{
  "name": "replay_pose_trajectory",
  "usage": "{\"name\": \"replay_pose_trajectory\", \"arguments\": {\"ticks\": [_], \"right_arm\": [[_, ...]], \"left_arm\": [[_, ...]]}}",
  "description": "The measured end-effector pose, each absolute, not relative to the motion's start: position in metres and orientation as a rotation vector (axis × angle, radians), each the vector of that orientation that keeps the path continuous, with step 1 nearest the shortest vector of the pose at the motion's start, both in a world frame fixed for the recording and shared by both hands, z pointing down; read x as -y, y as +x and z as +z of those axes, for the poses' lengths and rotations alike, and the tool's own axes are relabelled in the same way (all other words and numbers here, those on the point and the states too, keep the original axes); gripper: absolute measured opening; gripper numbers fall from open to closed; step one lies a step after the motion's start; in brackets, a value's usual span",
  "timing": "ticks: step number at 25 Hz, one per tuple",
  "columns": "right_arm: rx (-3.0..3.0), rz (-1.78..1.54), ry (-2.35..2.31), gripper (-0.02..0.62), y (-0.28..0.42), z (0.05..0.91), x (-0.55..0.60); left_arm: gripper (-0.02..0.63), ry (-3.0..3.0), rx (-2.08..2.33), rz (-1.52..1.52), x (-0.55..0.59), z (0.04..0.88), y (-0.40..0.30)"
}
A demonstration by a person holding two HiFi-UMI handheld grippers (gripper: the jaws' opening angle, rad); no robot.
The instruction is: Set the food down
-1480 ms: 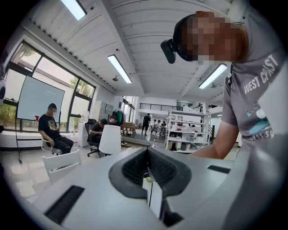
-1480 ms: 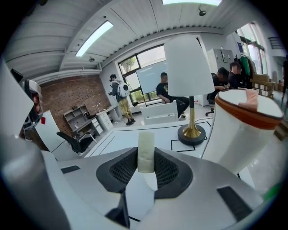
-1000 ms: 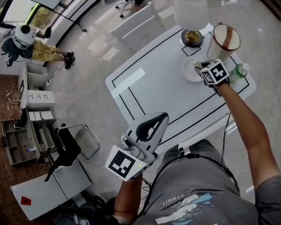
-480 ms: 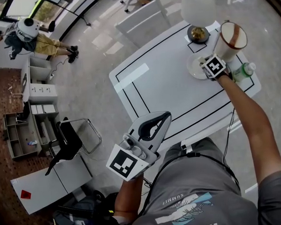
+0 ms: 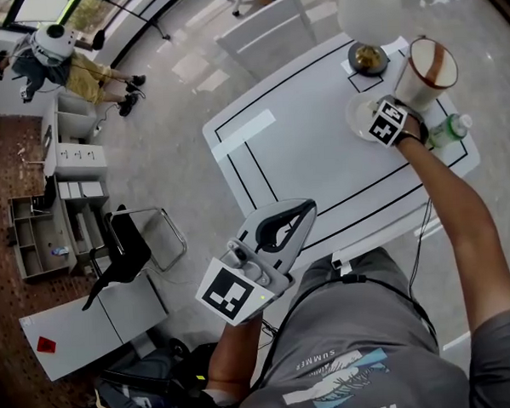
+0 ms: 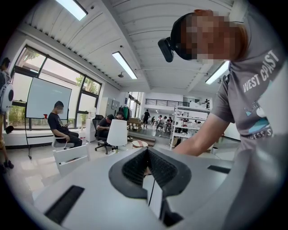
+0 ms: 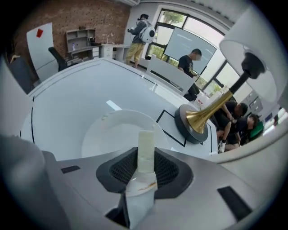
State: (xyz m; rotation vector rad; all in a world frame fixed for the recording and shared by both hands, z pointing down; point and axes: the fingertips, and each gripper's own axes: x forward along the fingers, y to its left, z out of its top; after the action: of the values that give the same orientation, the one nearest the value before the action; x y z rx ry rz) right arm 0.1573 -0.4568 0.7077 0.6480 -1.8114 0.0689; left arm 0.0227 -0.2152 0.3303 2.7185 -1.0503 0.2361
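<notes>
Right tool (image 7: 146,167) is clamped on the food (image 7: 146,143), one pale bar, with its lower end wrapped in paper and buried between the jaws, so how far it runs down can't be seen. The bar's free tip points down over the plate (image 7: 101,134), near the plate's far rim. Whether it touches the plate is impossible to call.

From the head view that whole grip is hidden. The marker cube and hand sit right over the jaws, cover part of the plate, and the food doesn't show at all.

Left tool (image 6: 146,164) is held out short of the table (image 5: 295,154), jaws together with nothing between them.

On the table there is one plate and one lamp (image 7: 203,116). The lamp has a gold stem and a dark base, and its shade is cut off by the top edge in the head view. Just beside the right arm stands one bottle (image 5: 450,130) with a green cap. Close behind the hand is one white vessel (image 5: 429,69) with a brown rim, and what it is stays hard to make out.

That makes two tools, one loaded and one empty.
</notes>
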Motion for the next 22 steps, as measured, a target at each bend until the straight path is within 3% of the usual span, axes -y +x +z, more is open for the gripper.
{"name": "replay_pose_trajectory", "arguments": {"ticks": [22], "right_arm": [[1.347, -0.631, 0.308, 0.103, 0.164, 0.721, 0.461]], "left_arm": [[0.008, 2.767, 1.043, 0.205, 0.221, 0.327, 0.027]]}}
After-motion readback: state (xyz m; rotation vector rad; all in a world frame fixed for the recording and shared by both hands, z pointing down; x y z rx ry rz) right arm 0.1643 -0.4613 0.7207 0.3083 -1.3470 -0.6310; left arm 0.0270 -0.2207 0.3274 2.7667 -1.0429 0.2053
